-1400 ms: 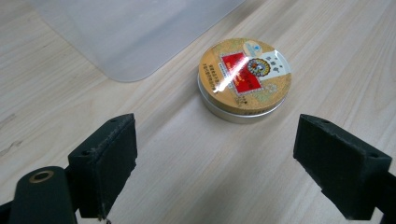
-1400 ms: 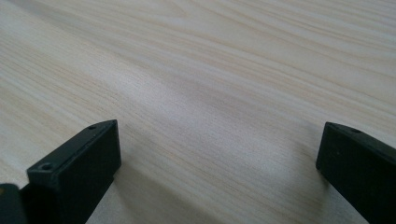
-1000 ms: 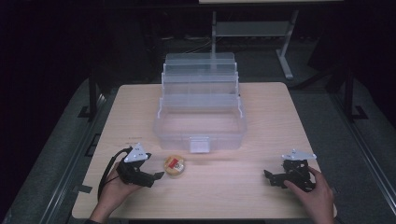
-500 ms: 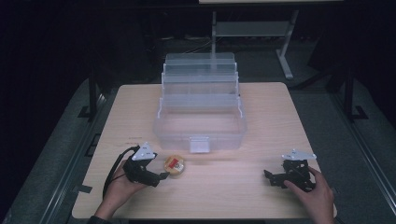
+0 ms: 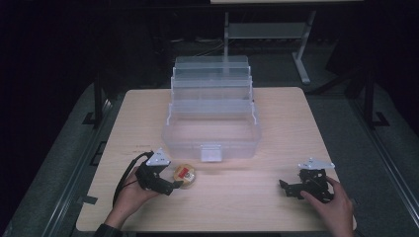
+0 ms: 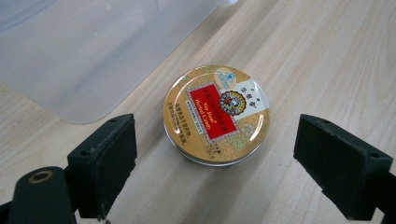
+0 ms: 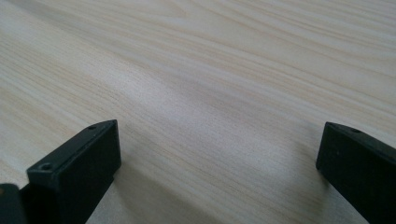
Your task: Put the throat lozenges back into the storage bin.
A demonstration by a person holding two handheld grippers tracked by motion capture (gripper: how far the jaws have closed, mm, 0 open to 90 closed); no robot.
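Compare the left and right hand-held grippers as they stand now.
The left hand-held gripper has a round gold tin between its open jaws, untouched; the right hand-held gripper faces only bare table. The left sits close to the clear plastic box; the right lies farther off. Both are open, held low over the table.

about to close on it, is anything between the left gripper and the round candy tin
Nothing visible. The left gripper is open, its jaws to either side of the candy tin with bare wooden table between. The clear plastic organizer box sits beyond, off the path.
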